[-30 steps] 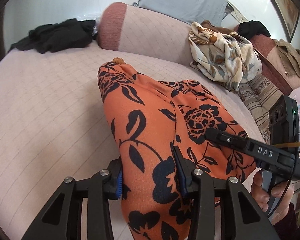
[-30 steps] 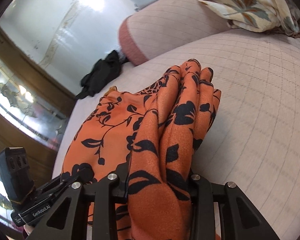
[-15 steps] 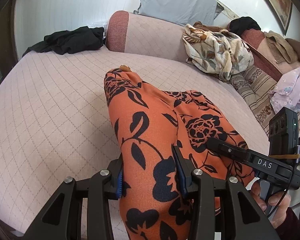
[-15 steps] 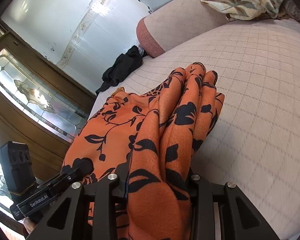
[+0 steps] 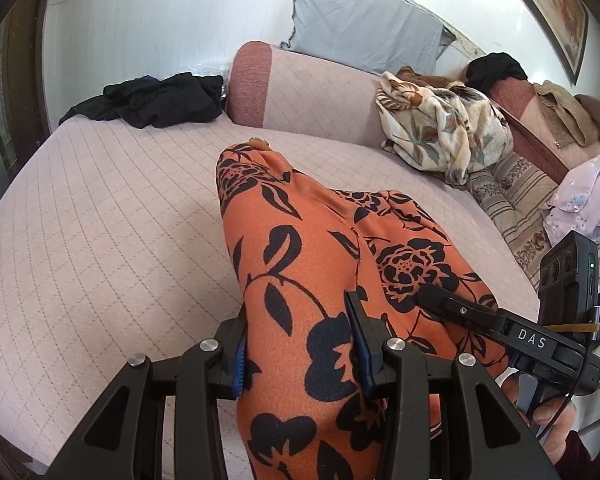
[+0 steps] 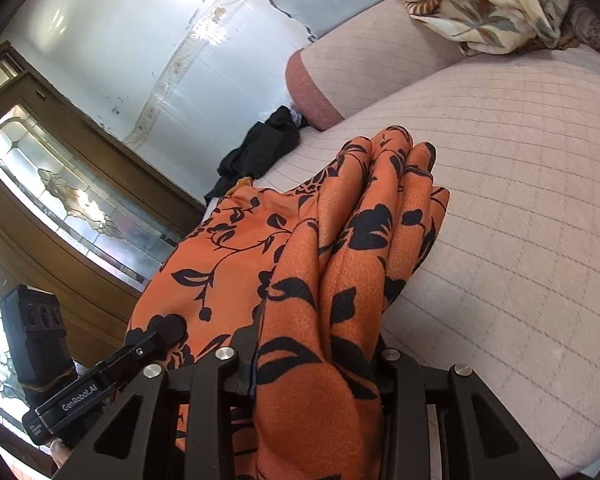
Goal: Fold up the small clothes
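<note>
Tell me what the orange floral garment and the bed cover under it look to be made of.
Orange floral garment: a thin woven fabric, perhaps crepe or rayon, matte with a faint grain; it drapes in soft folds between the tongs. Bed cover: a pale pink quilted textile, matte, stitched in a diamond grid; the fibre cannot be told.

Left tool [image 5: 300, 344] and right tool [image 6: 316, 364] each clamp cloth, held side by side.

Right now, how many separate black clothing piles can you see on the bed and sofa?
2. One black clothing pile lies at the bed's far left corner beside the bolster. Another black garment sits on the sofa back, behind the floral blanket. More may be hidden.
</note>
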`<move>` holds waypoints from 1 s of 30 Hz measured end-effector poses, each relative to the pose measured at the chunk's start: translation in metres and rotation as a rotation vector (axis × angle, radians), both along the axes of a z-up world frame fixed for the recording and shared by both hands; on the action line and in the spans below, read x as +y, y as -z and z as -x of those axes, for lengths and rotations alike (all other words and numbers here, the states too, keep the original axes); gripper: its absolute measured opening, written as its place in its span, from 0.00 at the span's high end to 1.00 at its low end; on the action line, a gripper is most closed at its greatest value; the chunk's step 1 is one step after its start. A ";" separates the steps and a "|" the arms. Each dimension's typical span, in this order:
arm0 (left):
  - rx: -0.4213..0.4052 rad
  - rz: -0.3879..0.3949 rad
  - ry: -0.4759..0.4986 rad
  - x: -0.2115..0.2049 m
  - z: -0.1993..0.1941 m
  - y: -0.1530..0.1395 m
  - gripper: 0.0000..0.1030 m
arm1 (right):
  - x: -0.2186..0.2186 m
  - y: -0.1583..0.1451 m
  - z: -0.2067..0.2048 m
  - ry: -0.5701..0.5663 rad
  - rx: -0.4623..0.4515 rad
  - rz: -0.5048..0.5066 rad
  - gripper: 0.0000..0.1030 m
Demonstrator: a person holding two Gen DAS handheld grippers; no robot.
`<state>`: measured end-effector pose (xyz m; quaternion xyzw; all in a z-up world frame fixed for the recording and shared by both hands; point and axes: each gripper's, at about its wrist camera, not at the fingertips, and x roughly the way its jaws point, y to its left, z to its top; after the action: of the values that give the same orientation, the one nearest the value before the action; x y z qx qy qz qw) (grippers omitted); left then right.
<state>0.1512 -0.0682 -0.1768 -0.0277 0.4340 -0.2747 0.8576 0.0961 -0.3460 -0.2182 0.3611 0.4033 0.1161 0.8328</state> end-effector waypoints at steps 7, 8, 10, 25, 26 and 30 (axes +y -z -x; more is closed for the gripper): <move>0.108 -0.109 -0.048 -0.012 0.000 0.050 0.53 | 0.000 0.032 -0.006 0.001 0.046 -0.035 0.64; 0.162 -0.164 -0.056 -0.015 -0.001 0.066 0.52 | 0.000 0.042 -0.009 0.004 0.073 -0.028 0.61; 0.221 -0.194 -0.099 -0.013 0.003 0.084 0.47 | -0.001 0.079 -0.018 0.009 0.234 0.051 0.44; 0.034 -0.327 -0.100 -0.026 0.024 0.047 0.42 | 0.004 -0.002 0.020 -0.048 0.043 0.141 0.73; 0.079 -0.368 -0.085 -0.028 0.023 0.060 0.42 | 0.009 0.009 0.018 -0.066 0.111 0.147 0.73; 0.160 -0.347 -0.131 -0.012 0.025 0.076 0.32 | 0.012 0.054 0.031 -0.152 0.311 -0.029 0.75</move>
<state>0.1266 -0.0802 -0.2529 0.0706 0.5388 -0.1365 0.8283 0.0656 -0.3338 -0.2721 0.3552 0.5516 0.1271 0.7440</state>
